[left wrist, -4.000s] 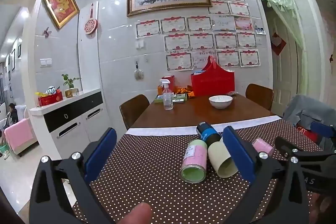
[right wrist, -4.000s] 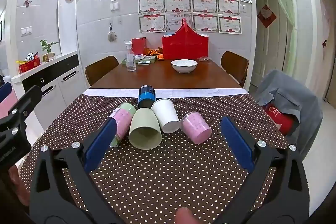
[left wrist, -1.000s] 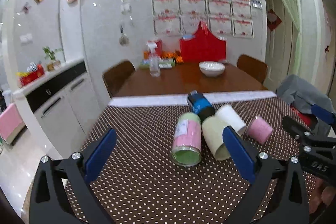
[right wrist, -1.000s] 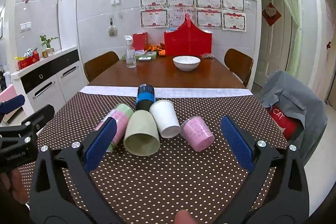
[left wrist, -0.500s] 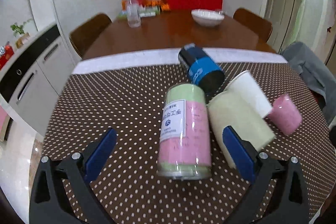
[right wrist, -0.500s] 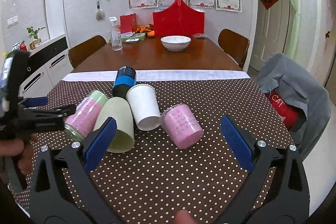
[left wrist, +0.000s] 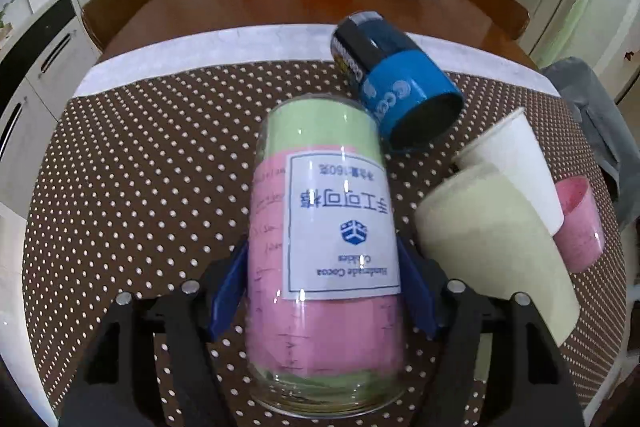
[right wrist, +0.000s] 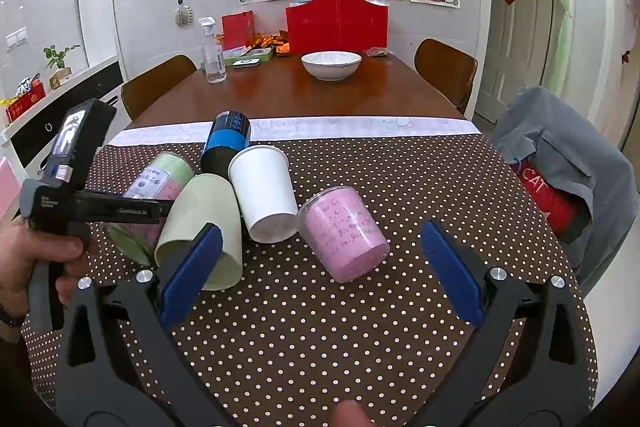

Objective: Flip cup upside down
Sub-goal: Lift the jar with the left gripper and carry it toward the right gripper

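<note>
Several cups lie on their sides on a brown dotted tablecloth [right wrist: 304, 327]. My left gripper [left wrist: 324, 291] is shut on the pink-and-green labelled cup [left wrist: 324, 239], its blue pads pressing both sides; this cup also shows in the right wrist view [right wrist: 160, 183]. Beside it lie a pale green cup [left wrist: 492, 247] [right wrist: 204, 227], a blue-and-black cup [left wrist: 396, 83] [right wrist: 228, 143], a white paper cup [left wrist: 516, 167] [right wrist: 264, 191] and a small pink cup [left wrist: 580, 223] [right wrist: 344, 231]. My right gripper [right wrist: 320, 275] is open and empty, just in front of the small pink cup.
Beyond the cloth the wooden table [right wrist: 280, 95] holds a white bowl [right wrist: 331, 63], a spray bottle [right wrist: 212, 55] and a red box [right wrist: 336, 23]. Chairs stand on both sides. A grey jacket [right wrist: 568, 163] hangs on the right.
My left gripper has moved forward and down onto the pink-and-green cup and closed on it. My right gripper has edged closer to the small pink cup and stays open.
</note>
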The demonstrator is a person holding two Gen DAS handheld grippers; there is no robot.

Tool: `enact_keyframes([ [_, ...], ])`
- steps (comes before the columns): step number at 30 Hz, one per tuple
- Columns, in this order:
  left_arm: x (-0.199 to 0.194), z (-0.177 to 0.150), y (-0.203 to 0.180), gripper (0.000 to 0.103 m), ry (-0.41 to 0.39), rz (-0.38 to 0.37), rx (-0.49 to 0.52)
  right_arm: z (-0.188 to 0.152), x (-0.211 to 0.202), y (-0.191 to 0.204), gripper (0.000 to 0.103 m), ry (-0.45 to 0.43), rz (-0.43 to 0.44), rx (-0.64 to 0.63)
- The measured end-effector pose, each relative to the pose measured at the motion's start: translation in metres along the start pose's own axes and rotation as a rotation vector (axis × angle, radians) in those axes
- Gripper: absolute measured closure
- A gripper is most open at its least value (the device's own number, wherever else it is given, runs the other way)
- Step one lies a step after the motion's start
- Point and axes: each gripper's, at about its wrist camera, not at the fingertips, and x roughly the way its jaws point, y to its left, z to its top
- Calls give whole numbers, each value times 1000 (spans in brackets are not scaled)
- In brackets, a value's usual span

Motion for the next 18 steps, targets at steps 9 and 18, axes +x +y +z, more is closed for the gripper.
enact_keyframes([
  [9,-26,-19,6,35,-59,-30,-8,-5,-15,2,6,-14,-2,1],
  [18,-83,-57,-3,35,-146,-47,2,-15,-44,3,6,-50,14,0],
])
